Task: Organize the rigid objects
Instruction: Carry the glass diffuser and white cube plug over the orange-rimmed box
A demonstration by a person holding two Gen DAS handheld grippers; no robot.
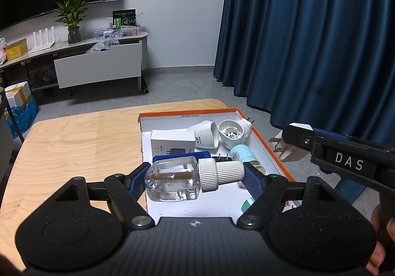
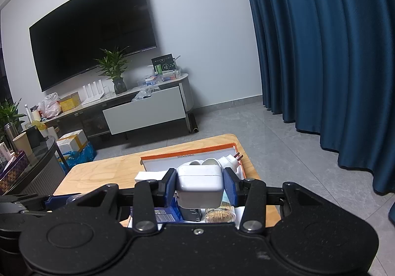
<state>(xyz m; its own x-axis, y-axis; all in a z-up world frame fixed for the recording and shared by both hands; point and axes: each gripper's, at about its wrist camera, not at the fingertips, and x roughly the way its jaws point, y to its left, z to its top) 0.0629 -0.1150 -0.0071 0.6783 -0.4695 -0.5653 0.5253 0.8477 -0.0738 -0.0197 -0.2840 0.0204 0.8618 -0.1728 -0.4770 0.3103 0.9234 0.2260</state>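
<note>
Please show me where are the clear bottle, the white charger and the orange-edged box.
clear bottle [image 1: 172, 182]: left wrist view, on its glass body.
white charger [image 2: 200, 184]: right wrist view, on its front face.
orange-edged box [image 1: 187, 111]: left wrist view, on its far rim.

left gripper [image 1: 195, 177]: black frame | blue pads | silver screws | right gripper [image 2: 200, 186]: "DAS" label

Blue curtain [image 1: 308, 41], television [image 2: 93, 27] (dark), plant [image 2: 113, 64]

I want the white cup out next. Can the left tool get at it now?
Probably not: the left tool is shut on the bottle, though the cup lies uncovered in the box.
</note>
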